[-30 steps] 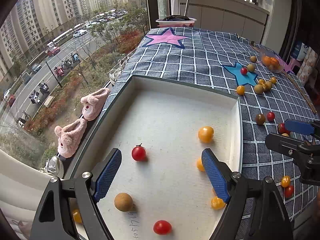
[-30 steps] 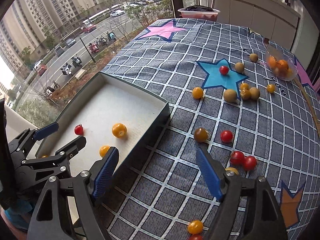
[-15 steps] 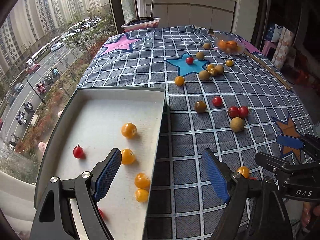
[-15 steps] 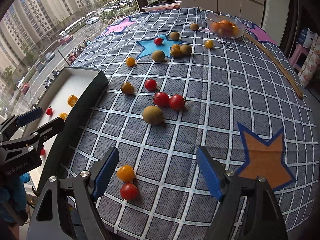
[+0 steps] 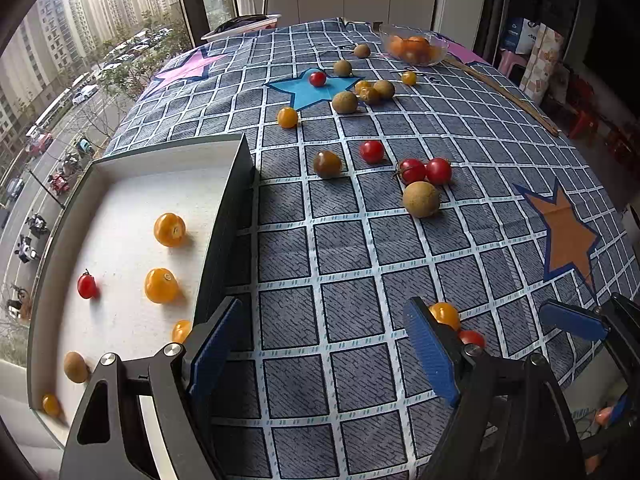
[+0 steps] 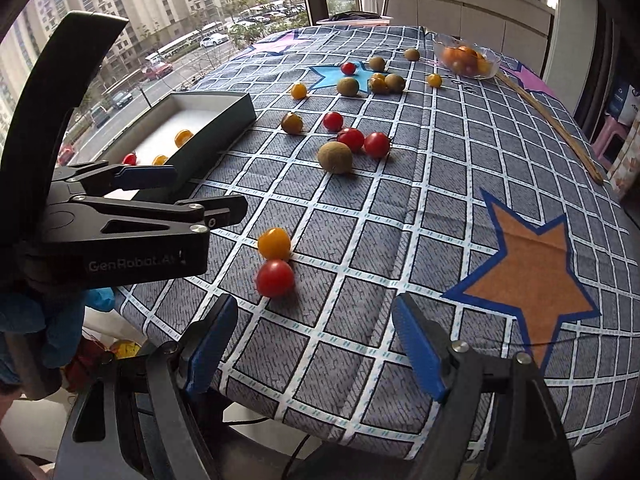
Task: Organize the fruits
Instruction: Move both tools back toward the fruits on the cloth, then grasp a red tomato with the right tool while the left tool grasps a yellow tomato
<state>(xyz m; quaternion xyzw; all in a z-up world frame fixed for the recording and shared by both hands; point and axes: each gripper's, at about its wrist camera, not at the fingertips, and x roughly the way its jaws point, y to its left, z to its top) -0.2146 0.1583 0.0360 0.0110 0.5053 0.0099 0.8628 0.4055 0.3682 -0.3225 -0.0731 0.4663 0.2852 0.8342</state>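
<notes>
1. Fruits lie scattered over a checked tablecloth (image 6: 400,184) with coloured stars; several more sit inside a shallow white-lined box (image 5: 120,208) at the table's left edge.
2. Left gripper (image 5: 320,344) hangs above the cloth just right of the box wall, jaws spread wide, nothing between them.
3. Right gripper (image 6: 312,340) is also spread and empty, at the near table edge.
4. An orange tomato (image 6: 274,243) and a red tomato (image 6: 275,278) touch each other just ahead of the right gripper (slightly blurred).
5. Farther back, a brown round fruit (image 6: 335,157) sits beside two red tomatoes (image 6: 364,142).
6. A glass bowl (image 6: 468,58) of orange fruit stands at the far side.
</notes>
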